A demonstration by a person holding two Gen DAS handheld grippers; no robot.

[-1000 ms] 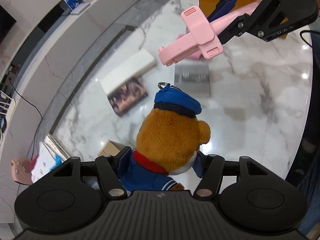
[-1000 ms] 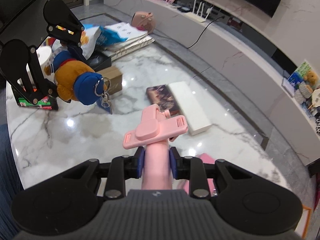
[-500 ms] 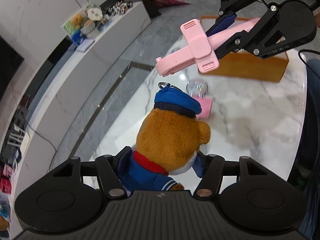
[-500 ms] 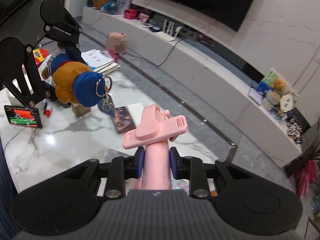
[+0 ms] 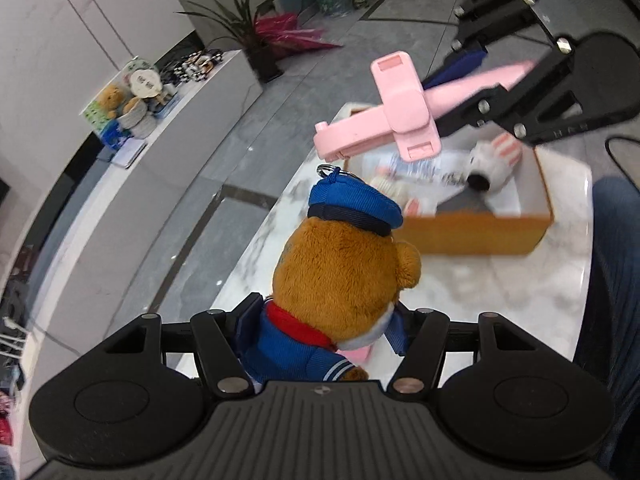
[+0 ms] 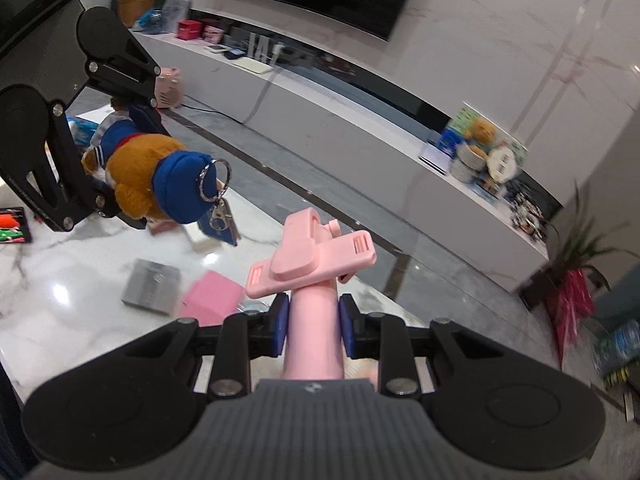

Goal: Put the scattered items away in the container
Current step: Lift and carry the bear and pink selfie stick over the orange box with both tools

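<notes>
Closest to me in the left wrist view, my left gripper (image 5: 320,336) has its fingers pinching the body of a plush bear (image 5: 340,280) in a blue sailor suit and blue cap, a key ring at the cap's top. The bear hangs above the white marble table (image 5: 520,292), clear of its surface. Just beyond it sits the orange container (image 5: 476,234), already holding a white plush rabbit (image 5: 496,160) and some blurred items I cannot make out. Above the container's near side I see my right gripper (image 5: 476,88) carrying a pink phone holder (image 5: 404,112). In the right wrist view, that gripper (image 6: 314,326) has its blue pads (image 6: 280,322) pressed tight against the holder's pink stem (image 6: 314,332), the clamp head pointing forward. Beneath and to the left on the table lie a pink box (image 6: 212,296) and a grey box (image 6: 152,286), near each other. Farther left, the left gripper (image 6: 116,160) holds the bear (image 6: 140,176) off the table.
</notes>
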